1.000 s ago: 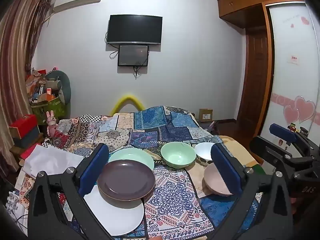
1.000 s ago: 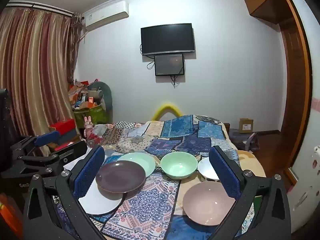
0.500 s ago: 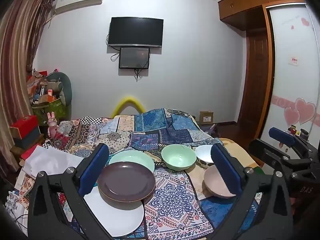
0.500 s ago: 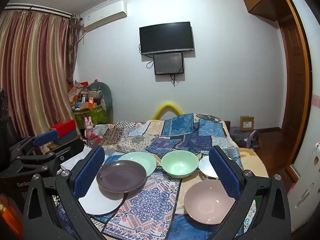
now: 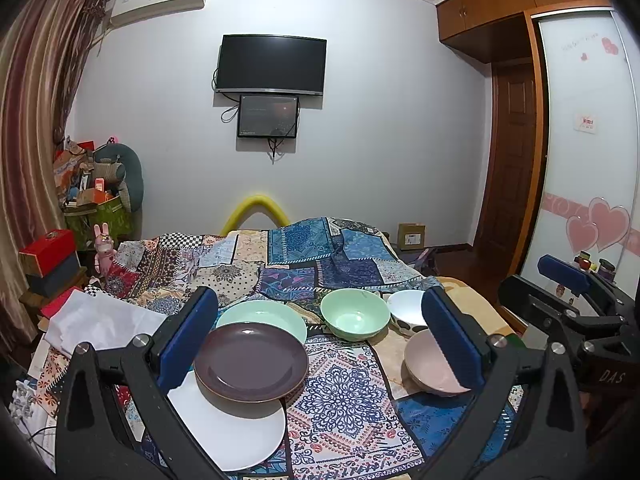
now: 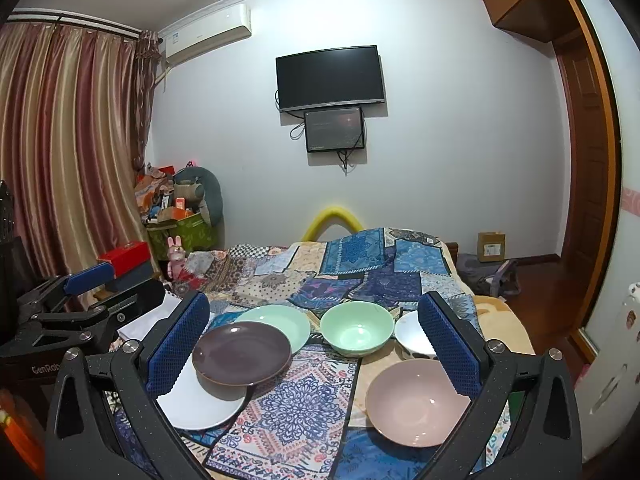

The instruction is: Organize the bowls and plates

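Observation:
On the patchwork bed cover a dark purple plate (image 5: 251,367) (image 6: 241,353) overlaps a white plate (image 5: 236,432) (image 6: 200,404) and sits in front of a pale green plate (image 5: 262,318) (image 6: 276,322). To the right stand a green bowl (image 5: 355,319) (image 6: 357,334), a small white bowl (image 5: 406,312) (image 6: 412,334) and a pink bowl (image 5: 430,368) (image 6: 416,402). My left gripper (image 5: 320,340) hangs open above the plates, holding nothing. My right gripper (image 6: 314,348) is open too, above the bowls. Each gripper shows at the edge of the other's view.
A white cloth (image 5: 100,320) lies on the bed's left side. Boxes (image 5: 50,256) and a cluttered bag (image 6: 180,228) stand at the left by the curtain. A wardrobe door (image 5: 584,184) is at the right, a television (image 5: 272,64) on the far wall.
Both views have tilted slightly, so the wall television sits lower in the left view and the dishes shift a little. Nothing on the bed has moved.

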The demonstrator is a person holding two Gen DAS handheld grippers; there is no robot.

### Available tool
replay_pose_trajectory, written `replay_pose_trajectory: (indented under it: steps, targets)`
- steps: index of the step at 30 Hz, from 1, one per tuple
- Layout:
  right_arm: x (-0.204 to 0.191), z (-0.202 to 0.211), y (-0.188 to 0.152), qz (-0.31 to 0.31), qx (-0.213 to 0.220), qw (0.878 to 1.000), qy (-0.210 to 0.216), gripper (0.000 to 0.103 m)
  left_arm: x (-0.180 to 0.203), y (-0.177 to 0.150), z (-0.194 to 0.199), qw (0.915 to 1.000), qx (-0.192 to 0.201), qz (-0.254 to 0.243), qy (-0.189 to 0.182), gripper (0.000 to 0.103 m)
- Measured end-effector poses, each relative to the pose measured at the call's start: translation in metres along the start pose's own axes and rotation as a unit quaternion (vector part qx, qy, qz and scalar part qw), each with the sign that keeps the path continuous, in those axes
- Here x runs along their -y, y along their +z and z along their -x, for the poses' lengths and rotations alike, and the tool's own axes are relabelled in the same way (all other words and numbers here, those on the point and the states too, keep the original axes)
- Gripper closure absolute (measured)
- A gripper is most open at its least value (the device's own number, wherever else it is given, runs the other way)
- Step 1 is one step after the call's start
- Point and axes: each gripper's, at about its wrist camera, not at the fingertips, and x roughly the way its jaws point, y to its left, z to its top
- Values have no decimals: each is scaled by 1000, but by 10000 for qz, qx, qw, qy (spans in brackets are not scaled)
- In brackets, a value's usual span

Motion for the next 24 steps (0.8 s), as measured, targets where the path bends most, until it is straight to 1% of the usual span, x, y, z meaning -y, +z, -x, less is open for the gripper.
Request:
replay_pose_trajectory:
  steps: [24]
  targets:
    - [3,5,3,-56,57,10000,-24,0,5,-4,1,10000,19,-24,-16,0]
